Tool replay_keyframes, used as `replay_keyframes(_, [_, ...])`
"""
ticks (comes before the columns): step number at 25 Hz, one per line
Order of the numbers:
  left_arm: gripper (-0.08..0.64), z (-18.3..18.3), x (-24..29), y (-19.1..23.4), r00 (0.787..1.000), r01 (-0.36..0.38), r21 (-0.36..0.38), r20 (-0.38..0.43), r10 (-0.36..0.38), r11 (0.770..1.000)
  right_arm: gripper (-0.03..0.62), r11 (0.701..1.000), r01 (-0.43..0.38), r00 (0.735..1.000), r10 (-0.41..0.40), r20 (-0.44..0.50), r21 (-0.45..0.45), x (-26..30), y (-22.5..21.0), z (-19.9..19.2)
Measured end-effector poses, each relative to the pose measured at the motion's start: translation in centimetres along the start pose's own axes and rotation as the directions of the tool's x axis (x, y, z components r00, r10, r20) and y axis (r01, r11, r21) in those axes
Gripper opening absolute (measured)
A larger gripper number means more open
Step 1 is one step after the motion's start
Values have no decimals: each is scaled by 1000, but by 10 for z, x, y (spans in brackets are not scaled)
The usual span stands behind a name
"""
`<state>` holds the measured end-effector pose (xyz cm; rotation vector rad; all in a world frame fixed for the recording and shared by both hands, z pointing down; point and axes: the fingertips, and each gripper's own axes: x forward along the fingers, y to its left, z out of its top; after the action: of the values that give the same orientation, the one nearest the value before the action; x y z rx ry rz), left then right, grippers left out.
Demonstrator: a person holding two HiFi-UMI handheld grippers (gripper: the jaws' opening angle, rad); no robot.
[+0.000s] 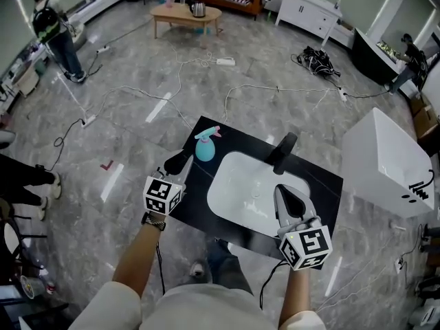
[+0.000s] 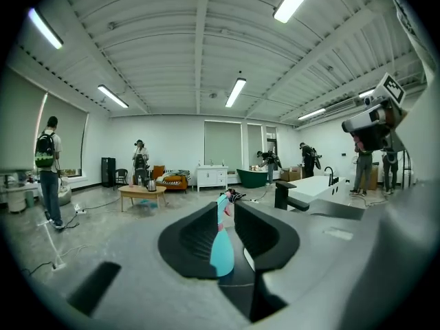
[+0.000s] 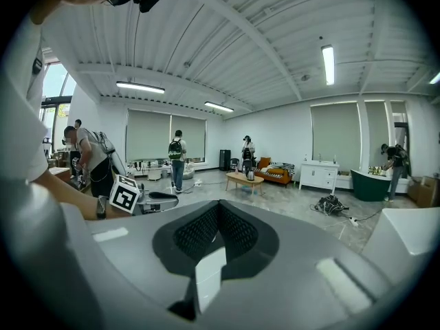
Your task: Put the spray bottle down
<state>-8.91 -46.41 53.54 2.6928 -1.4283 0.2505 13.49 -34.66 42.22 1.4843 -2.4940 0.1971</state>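
Observation:
The spray bottle [image 1: 205,148], teal with a pink trigger head, stands upright on the black counter [image 1: 323,184], left of the white sink basin [image 1: 240,184]. My left gripper [image 1: 180,160] hovers just off the bottle's near left side, apart from it. In the left gripper view the bottle [image 2: 221,246] shows through the narrow gap of the left gripper [image 2: 227,205]; its jaws stand a little apart and the pads do not press on it. My right gripper [image 1: 283,192] is over the basin's near right part, and in its own view the right gripper [image 3: 218,208] has its tips together and holds nothing.
A black faucet [image 1: 283,150] rises at the basin's far edge. A white block-shaped fixture [image 1: 385,163] stands to the right. Cables [image 1: 206,95] trail over the grey floor, with a wooden coffee table [image 1: 185,14] far behind. People stand at the room's left and right edges.

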Motion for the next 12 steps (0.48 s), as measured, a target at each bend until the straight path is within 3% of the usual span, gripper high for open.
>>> replay_keyframes(6, [7, 30, -46, -22, 999, 10, 10, 35, -11, 1000, 6, 1000, 5, 1000, -4, 30, -16, -19, 25, 10])
replay_keyframes(12, [5, 64, -91, -42, 996, 33, 11, 82, -34, 999, 6, 999, -12, 998, 15, 56, -44, -37, 54, 21])
